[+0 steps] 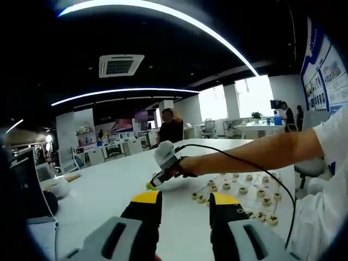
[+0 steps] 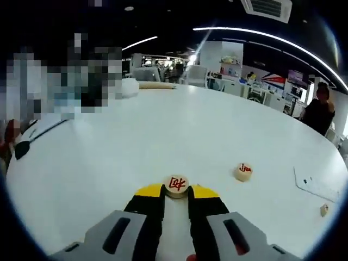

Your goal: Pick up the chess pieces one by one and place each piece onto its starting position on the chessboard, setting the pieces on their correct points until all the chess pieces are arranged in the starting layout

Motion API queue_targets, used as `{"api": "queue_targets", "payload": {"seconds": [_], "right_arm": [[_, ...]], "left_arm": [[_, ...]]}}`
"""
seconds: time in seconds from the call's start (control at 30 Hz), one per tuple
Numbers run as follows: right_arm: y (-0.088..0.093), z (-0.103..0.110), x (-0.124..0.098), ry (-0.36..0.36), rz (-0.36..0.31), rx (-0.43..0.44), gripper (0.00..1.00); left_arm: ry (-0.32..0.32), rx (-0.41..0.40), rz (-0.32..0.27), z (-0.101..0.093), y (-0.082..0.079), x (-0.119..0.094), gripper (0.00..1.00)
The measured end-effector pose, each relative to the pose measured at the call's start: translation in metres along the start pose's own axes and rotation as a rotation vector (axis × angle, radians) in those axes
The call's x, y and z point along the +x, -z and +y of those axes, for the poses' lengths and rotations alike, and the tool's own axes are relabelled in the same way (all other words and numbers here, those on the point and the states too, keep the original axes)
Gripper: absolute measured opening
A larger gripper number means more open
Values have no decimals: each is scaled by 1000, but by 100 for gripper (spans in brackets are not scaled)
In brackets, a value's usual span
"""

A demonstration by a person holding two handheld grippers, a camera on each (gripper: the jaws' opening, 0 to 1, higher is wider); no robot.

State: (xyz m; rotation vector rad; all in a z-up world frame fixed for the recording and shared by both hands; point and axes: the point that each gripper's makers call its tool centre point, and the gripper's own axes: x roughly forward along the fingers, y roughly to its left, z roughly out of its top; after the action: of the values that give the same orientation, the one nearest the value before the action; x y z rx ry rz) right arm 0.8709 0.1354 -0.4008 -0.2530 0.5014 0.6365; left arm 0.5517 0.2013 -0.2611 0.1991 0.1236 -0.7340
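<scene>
Between my right gripper's fingers sits a clamped red-marked piece; left gripper gapes empty, many pieces already placed, another disc waiting on the counter.

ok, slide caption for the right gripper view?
Right gripper grips a red-marked chess piece at its fingertips above the white table; a second piece lies nearby.

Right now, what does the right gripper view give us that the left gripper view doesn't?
Right gripper view: the right gripper with its jaws closed on a round wooden chess piece with a red character, and a second red-marked wooden disc lying loose, apart from it.

Left gripper view: the left gripper open and holding nothing, the person's forearm, and rows of round pieces on the chessboard.

Both: the white table, and the right gripper at a distance.
</scene>
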Motion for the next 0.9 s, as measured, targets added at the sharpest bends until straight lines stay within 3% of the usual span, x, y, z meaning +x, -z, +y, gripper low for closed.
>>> {"api": "queue_targets", "payload": {"seconds": [0.13, 0.33, 0.5, 0.63, 0.8, 0.87, 0.9], "right_arm": [[-6, 2, -13, -16, -8, -5, 19], [-13, 9, -66, -72, -25, -60, 19], [-6, 11, -138, -110, -54, -52, 19], [1, 0, -203, -118, -120, -22, 19], [34, -1, -276, -95, -150, 1, 19], [38, -3, -290, -81, -176, 19, 19], [46, -6, -308, -75, -184, 33, 19]], "left_arm": [[4, -2, 9, 0, 3, 2, 36], [16, -2, 8, -3, 3, 2, 36], [65, -16, -22, -15, -4, 5, 36], [93, -13, -23, -24, -5, 7, 36], [118, -2, -10, -34, -3, 12, 36], [138, -3, -10, -39, -3, 13, 36], [162, 1, -9, -45, -3, 15, 36]]}}
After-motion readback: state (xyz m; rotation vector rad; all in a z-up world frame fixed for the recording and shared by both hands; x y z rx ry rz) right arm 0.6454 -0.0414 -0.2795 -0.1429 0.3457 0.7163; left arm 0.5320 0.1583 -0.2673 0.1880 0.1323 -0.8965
